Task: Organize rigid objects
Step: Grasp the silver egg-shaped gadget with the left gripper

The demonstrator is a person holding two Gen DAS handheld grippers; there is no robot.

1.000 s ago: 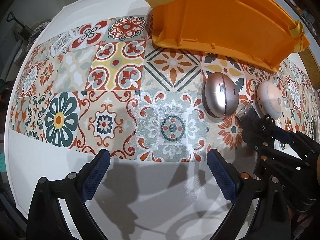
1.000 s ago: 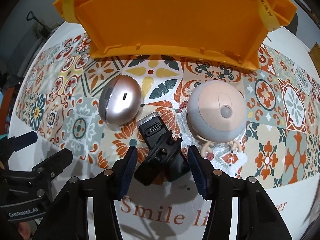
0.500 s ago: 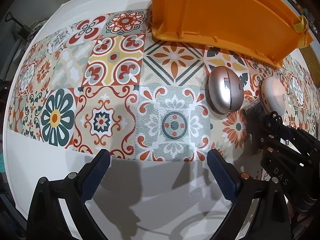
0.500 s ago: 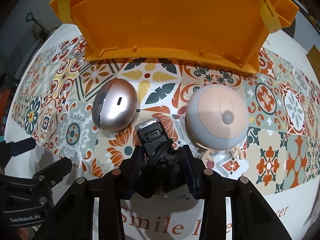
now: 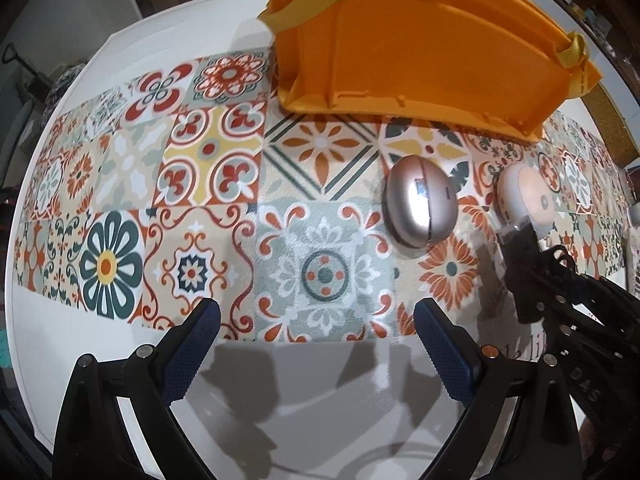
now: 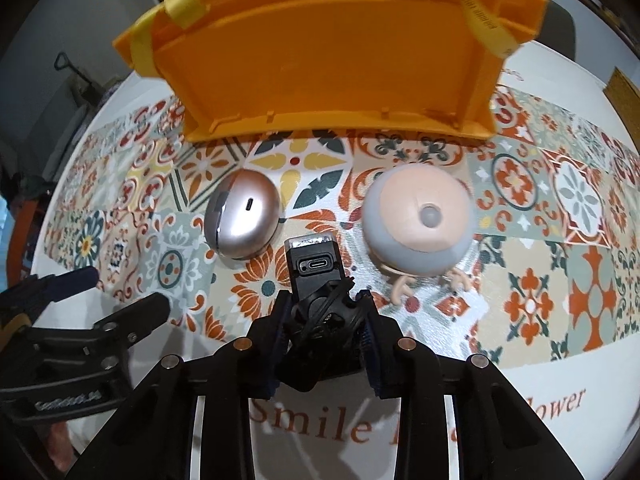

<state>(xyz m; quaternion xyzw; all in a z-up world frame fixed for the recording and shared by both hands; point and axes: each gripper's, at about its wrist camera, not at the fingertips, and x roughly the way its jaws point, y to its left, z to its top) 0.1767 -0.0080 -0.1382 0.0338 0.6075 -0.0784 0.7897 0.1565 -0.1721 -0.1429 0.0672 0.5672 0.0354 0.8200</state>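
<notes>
The small black gadget (image 6: 316,280) sits pinched between the blue ribbed pads of the right gripper (image 6: 324,316), whose jaws have come together on its lower body. Its long axis runs away from the gripper toward the orange bin, and the end facing out carries an oval charging port with a pale strip along the top edge. It looks like hard matte plastic, boxy at the port end and knobbly with struts where the pads press. It hangs over the tile-patterned mat (image 6: 532,240), between two rounded things lying there: a rose-gold metallic egg-shaped case (image 6: 242,216) with a seam and a tiny slot, and a domed grey-and-peach figurine head (image 6: 418,224) with little peach limbs poking out beneath.

Beyond them stands the orange plastic bin (image 6: 328,64), smooth-walled, with yellow straps over its rim. The white table (image 6: 520,412) nearer the gripper bears orange lettering; "Smile" reads clearly.

The left gripper (image 5: 316,344) hangs wide apart over the mat's edge, nothing between its pads.
</notes>
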